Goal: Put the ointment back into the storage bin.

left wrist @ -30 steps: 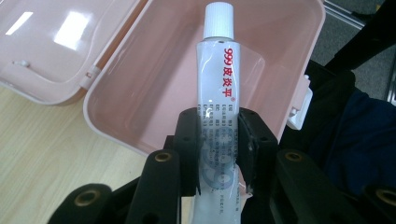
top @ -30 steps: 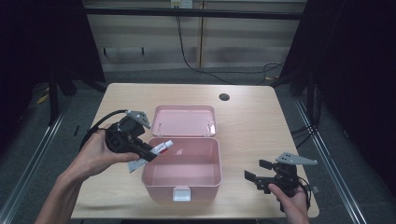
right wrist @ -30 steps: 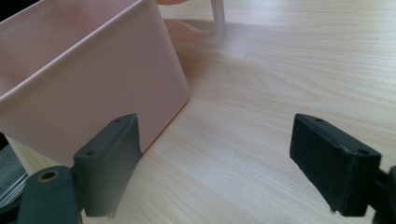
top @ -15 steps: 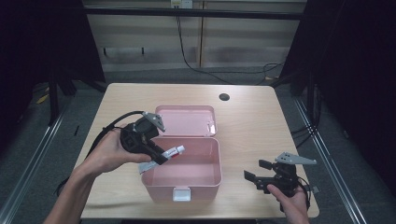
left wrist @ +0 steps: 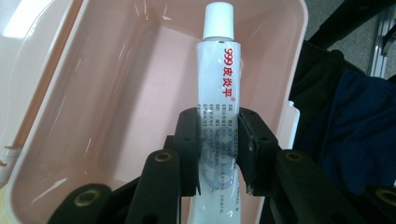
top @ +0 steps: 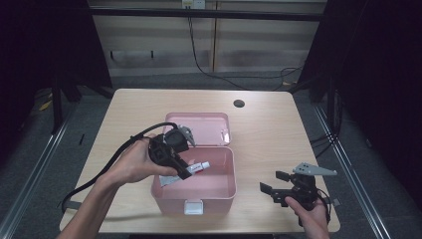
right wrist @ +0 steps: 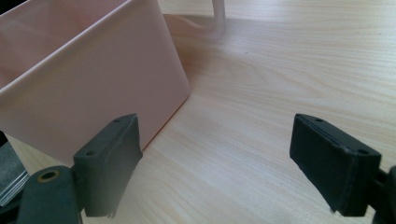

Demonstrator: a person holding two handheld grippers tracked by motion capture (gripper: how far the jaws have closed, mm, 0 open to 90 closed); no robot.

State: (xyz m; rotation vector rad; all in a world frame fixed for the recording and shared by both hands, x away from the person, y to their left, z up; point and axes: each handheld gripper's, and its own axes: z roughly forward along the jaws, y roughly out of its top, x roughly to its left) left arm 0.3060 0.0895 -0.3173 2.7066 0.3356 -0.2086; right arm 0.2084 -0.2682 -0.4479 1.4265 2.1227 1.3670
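A: Near edge first. Right tongs?

B: At 5 o'clock on the worktop, held low in the person's right hand. Jaws stand wide apart, nothing between them. In the right gripper view they frame bare wood, with the box's outer wall at 10 o'clock from them.

A: Box?

B: Pink box, near edge of the worktop at 6 o'clock, white latch facing the person. Lid hinged open, lying back flat at 12 o'clock from the box.

A: Left tongs?

B: Over the box's left part, in the left hand, pointing toward 4 o'clock. Clamped on a white ointment tube. The left gripper view shows the pads pressing the tube on both sides at mid-length, white cap pointing away at 12 o'clock, red print along the body.

A: Tube relative to box?

B: Above the open interior, slanting down into it. Cannot tell whether it touches the floor of the box.

A: Far side?

B: Dark round hole in the worktop at 1 o'clock, well apart from the lid.
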